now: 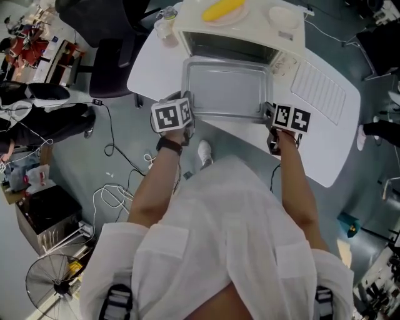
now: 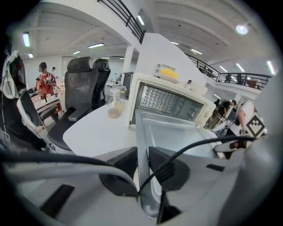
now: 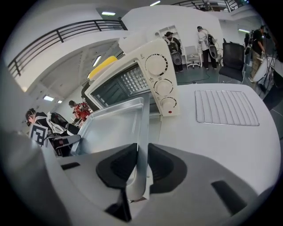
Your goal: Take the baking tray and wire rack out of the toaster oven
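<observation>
The silver baking tray point(image 1: 228, 87) hangs level in front of the open white toaster oven point(image 1: 240, 37), with its far edge at the oven mouth. My left gripper point(image 1: 189, 115) is shut on the tray's near left rim; in the left gripper view the pads point(image 2: 128, 161) pinch that rim point(image 2: 142, 150). My right gripper point(image 1: 270, 115) is shut on the near right rim, and the right gripper view shows the rim point(image 3: 142, 132) squeezed between the pads. The wire rack point(image 1: 319, 84) lies flat on the white table to the right of the oven point(image 3: 150, 75).
A plate with a yellow item point(image 1: 223, 9) and a white bowl point(image 1: 282, 15) rest on top of the oven. A glass jar point(image 1: 165, 25) stands left of it. A black office chair point(image 1: 106, 56) sits by the table's left edge; cables and a fan point(image 1: 56, 284) lie on the floor.
</observation>
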